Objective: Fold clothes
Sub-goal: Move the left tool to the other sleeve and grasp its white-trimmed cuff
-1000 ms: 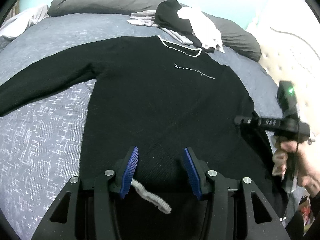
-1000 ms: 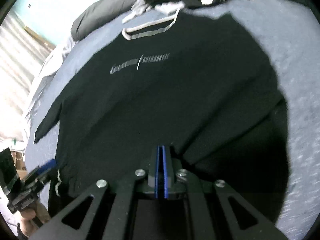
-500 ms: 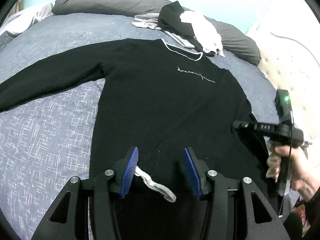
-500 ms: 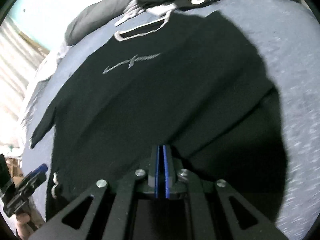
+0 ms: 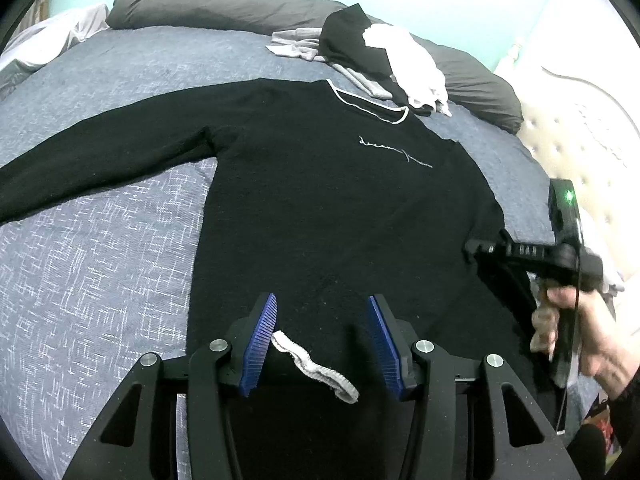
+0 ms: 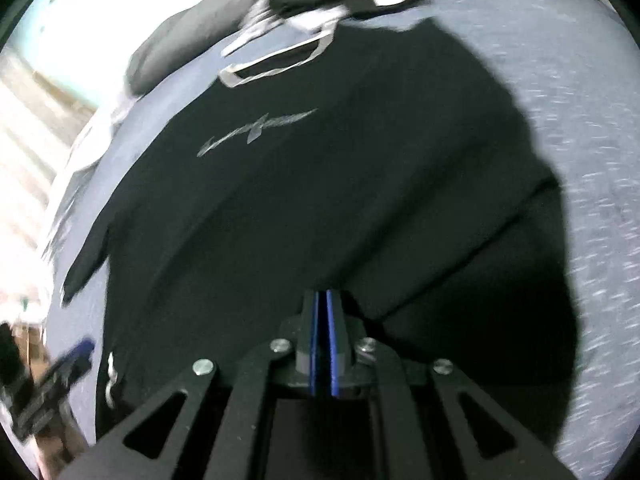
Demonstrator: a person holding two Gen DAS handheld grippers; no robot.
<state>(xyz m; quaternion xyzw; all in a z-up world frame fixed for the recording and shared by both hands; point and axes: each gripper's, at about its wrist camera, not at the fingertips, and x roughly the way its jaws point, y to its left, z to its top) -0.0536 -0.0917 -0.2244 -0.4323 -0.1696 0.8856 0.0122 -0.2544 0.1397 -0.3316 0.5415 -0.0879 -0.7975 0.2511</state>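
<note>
Black sweater [image 5: 328, 208] lies front-up on the grey bed [image 5: 100, 264], body and one sleeve unfolded, so folding looks barely begun; left gripper [image 5: 322, 334] gapes over the hem, grasping nothing, while right gripper [image 6: 322, 312] is clenched at the sweater's edge, apparently pinching fabric.

text: white cursive script, unreadable | on: black sweater [image 5: 340, 200] chest
</note>
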